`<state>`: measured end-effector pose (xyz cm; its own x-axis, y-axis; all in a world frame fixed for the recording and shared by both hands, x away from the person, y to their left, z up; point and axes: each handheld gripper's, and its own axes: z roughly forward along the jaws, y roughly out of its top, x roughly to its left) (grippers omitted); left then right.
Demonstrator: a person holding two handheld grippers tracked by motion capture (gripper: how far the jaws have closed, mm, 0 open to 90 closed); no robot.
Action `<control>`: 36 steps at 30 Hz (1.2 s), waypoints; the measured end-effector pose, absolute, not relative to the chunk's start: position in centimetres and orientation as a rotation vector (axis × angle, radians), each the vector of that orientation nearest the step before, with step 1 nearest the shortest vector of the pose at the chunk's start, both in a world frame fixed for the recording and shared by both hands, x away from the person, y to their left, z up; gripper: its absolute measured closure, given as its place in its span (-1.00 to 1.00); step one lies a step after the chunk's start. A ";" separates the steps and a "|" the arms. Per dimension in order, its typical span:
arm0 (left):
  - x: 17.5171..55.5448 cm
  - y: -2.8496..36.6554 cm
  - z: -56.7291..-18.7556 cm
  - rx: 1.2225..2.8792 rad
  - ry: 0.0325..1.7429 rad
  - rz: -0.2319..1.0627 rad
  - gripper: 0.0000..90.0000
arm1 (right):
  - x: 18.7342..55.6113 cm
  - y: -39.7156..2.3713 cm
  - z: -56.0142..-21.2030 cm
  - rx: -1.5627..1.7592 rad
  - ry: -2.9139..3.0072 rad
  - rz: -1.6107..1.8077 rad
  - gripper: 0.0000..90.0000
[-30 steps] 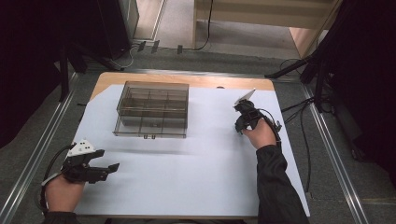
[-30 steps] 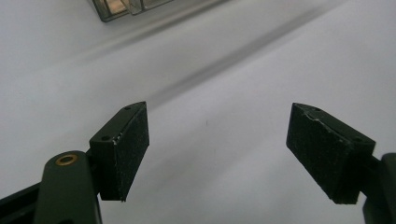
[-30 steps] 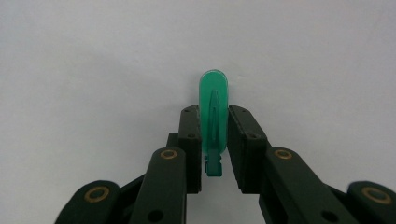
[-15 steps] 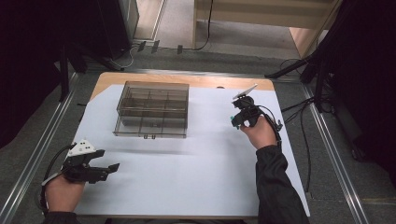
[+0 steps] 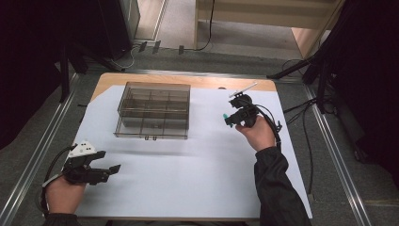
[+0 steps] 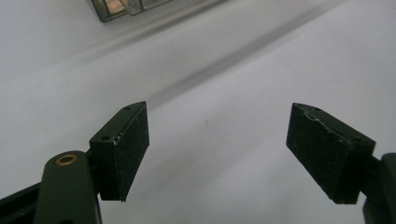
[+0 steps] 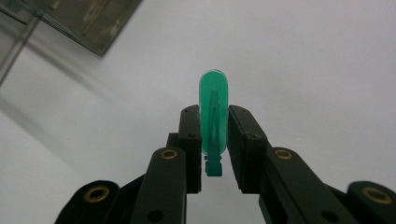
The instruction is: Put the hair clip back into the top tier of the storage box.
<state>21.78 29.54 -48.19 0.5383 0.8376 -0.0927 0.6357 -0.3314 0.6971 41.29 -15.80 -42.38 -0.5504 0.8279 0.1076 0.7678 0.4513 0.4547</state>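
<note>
Holding a small green clip (image 7: 213,112) pinched between its pads, right tool (image 5: 230,117) hangs above the worktop (image 5: 197,179), right of the divided clear box (image 5: 154,110). Pickup done; placing remains. Left tool (image 5: 109,170) waits wide, empty.

No text, label, brand, number or sign readable anywhere. Nothing printed on the white sheet (image 5: 188,179), the clear box (image 5: 153,110) or the green piece (image 7: 213,112).
</note>
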 end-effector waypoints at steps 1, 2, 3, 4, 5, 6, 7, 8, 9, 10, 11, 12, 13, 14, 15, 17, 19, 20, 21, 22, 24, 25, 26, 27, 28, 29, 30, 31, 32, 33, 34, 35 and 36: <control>21.8 29.5 -48.2 2.076 1.187 0.369 -0.51 | 41.2 -15.6 -42.3 1.419 2.563 0.699 0.73; 21.8 29.5 -48.2 2.076 1.186 0.367 -0.51 | 41.1 -15.5 -42.1 1.399 2.561 0.707 0.73; 21.8 29.6 -48.2 2.076 1.181 0.359 -0.51 | 41.0 -15.4 -41.9 1.391 2.565 0.719 0.73; 21.8 29.6 -48.2 2.076 1.181 0.359 -0.51 | 41.0 -15.4 -41.9 1.391 2.565 0.719 0.73; 21.8 29.6 -48.2 2.067 1.182 0.356 -0.51 | 40.8 -15.2 -41.7 1.379 2.567 0.730 0.73; 21.7 29.6 -48.1 2.060 1.185 0.351 -0.51 | 40.5 -14.8 -41.2 1.348 2.559 0.759 0.73; 21.7 29.6 -48.1 2.060 1.185 0.351 -0.51 | 40.5 -14.8 -41.2 1.348 2.559 0.759 0.73; 21.7 29.7 -48.1 2.059 1.183 0.356 -0.51 | 40.2 -14.5 -40.8 1.320 2.571 0.779 0.73; 21.7 29.7 -48.1 2.058 1.184 0.359 -0.51 | 40.0 -14.3 -40.7 1.317 2.575 0.786 0.73; 21.7 29.7 -48.1 2.057 1.183 0.356 -0.51 | 40.0 -14.3 -40.7 1.317 2.575 0.786 0.73; 21.7 29.6 -48.1 2.056 1.184 0.352 -0.51 | 39.9 -14.1 -40.5 1.303 2.581 0.793 0.73; 21.7 29.6 -48.1 2.056 1.183 0.352 -0.51 | 39.8 -13.9 -40.4 1.293 2.582 0.798 0.73; 21.8 29.6 -48.1 2.058 1.183 0.351 -0.51 | 39.6 -13.7 -40.2 1.285 2.584 0.808 0.73; 21.7 29.6 -48.1 2.062 1.180 0.365 -0.51 | 39.5 -13.4 -40.1 1.268 2.590 0.825 0.73; 21.7 29.6 -48.1 2.062 1.180 0.365 -0.50 | 39.5 -13.4 -40.1 1.268 2.590 0.825 0.73; 21.6 29.5 -48.0 2.055 1.163 0.369 -0.50 | 39.4 -13.3 -39.9 1.263 2.595 0.829 0.73; 21.4 29.4 -47.6 2.046 1.123 0.390 -0.50 | 39.3 -13.0 -39.8 1.254 2.603 0.853 0.73; 21.4 29.3 -47.7 2.049 1.123 0.394 -0.50 | 39.2 -12.8 -39.7 1.256 2.605 0.851 0.73; 21.4 29.3 -47.7 2.049 1.123 0.394 -0.50 | 39.2 -12.8 -39.7 1.256 2.605 0.851 0.73; 21.4 29.3 -47.7 2.059 1.126 0.380 -0.50 | 39.0 -12.5 -39.5 1.237 2.612 0.858 0.73; 21.5 29.2 -47.9 2.069 1.136 0.376 -0.50 | 39.0 -12.4 -39.4 1.234 2.614 0.865 0.73; 21.5 29.2 -48.0 2.070 1.145 0.378 -0.50 | 38.9 -12.2 -39.3 1.221 2.621 0.869 0.73; 21.5 29.1 -48.0 2.069 1.145 0.371 -0.50 | 38.8 -12.0 -39.2 1.219 2.624 0.865 0.73; 21.5 29.1 -48.0 2.075 1.141 0.364 -0.50 | 38.8 -11.8 -39.2 1.201 2.623 0.857 0.73; 21.5 29.1 -48.1 2.081 1.141 0.362 -0.50 | 38.7 -11.5 -39.1 1.190 2.629 0.864 0.73; 21.5 29.1 -48.1 2.081 1.141 0.362 -0.50 | 38.7 -11.5 -39.1 1.190 2.629 0.864 0.73; 21.4 29.1 -48.1 2.085 1.143 0.362 -0.50 | 38.6 -11.1 -39.1 1.185 2.634 0.861 0.73; 21.4 29.1 -48.1 2.083 1.141 0.364 -0.50 | 38.6 -11.1 -39.1 1.185 2.634 0.861 0.73; 21.3 29.0 -48.1 2.077 1.135 0.369 -0.50 | 38.6 -11.0 -39.1 1.175 2.638 0.865 0.73; 21.2 29.1 -48.1 2.074 1.132 0.368 -0.50 | 38.6 -10.7 -39.0 1.164 2.643 0.873 0.73; 21.2 29.1 -48.1 2.074 1.132 0.368 -0.50 | 38.6 -10.6 -39.0 1.160 2.646 0.881 0.73; 21.2 29.1 -48.1 2.086 1.137 0.372 -0.50 | 38.5 -10.6 -39.0 1.159 2.649 0.887 0.73; 21.2 29.1 -48.2 2.087 1.141 0.367 -0.50 | 38.5 -10.4 -39.0 1.162 2.651 0.888 0.73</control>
